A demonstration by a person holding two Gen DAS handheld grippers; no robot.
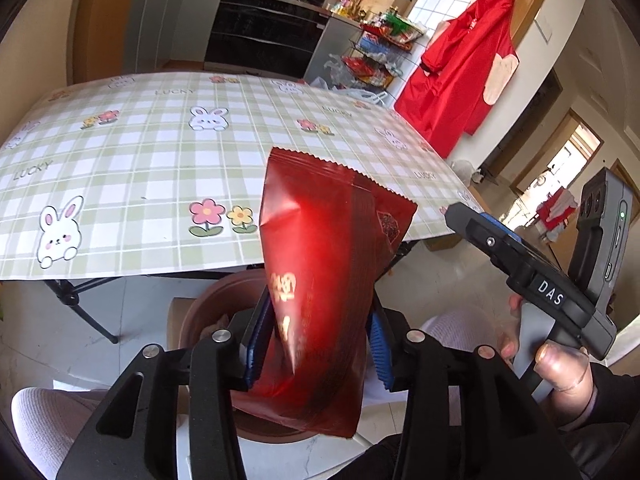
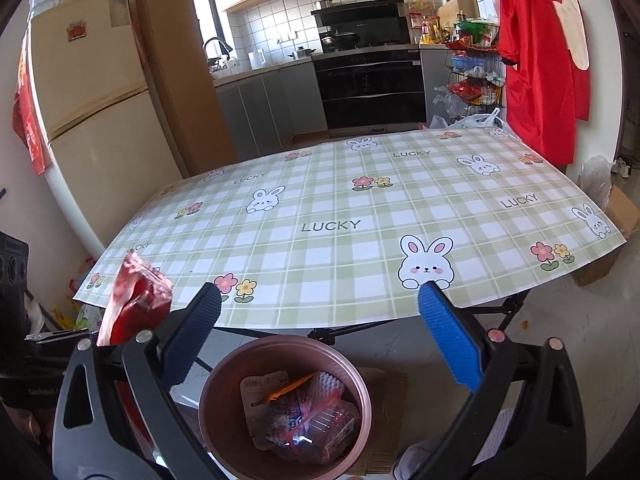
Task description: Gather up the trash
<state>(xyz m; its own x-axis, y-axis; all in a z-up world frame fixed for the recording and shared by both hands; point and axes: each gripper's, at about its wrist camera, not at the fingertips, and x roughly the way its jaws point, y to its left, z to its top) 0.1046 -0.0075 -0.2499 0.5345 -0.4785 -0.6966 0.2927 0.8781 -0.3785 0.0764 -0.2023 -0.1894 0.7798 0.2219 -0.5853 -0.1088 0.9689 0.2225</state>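
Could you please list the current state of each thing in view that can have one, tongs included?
Left tongs: part open, red snack bag between the pads, grip unclear.
Right tongs: wide open, empty.
Red snack bag: upright, above the bin.
Bin: lidless, wrappers inside, on the floor by the table.
Table: no trash on its cloth.

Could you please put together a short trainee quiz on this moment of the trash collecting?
1. True or false: the right gripper holds a wrapper.
2. What lies between the left gripper fingers?
3. Where is the bin? A on the table; B on the floor below its near edge; C beside the fridge.

Key: 1 false, it is open and empty. 2 the red snack bag. 3 B.
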